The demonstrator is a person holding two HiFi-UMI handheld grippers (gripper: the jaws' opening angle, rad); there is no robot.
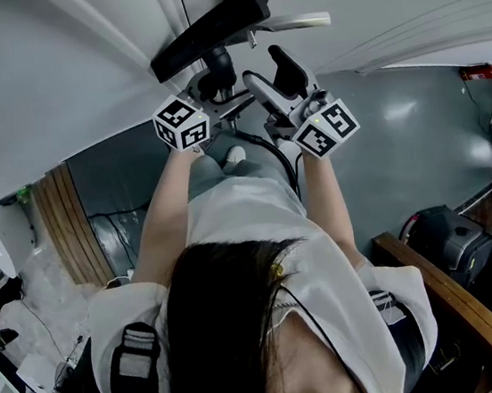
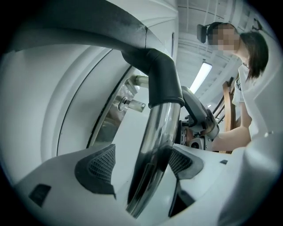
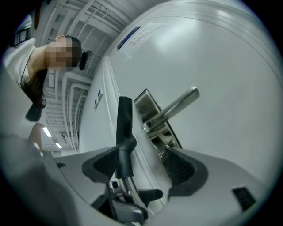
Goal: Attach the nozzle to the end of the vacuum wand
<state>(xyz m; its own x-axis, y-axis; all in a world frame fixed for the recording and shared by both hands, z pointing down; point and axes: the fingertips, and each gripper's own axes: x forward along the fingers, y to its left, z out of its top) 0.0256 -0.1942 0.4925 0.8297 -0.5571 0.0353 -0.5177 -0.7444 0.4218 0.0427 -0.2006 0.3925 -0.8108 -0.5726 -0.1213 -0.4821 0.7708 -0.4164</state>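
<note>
The black nozzle is sitting on the upper end of the chrome vacuum wand, close by a white door. The wand is running between the left tongs, which are standing released: one pad is just beside the tube, the other clear of it. The right tongs are gaping too, gripping nothing, near the wand. A blue-striped label above the wand is staying unreadable, and the wand's lower end is cut off.
</note>
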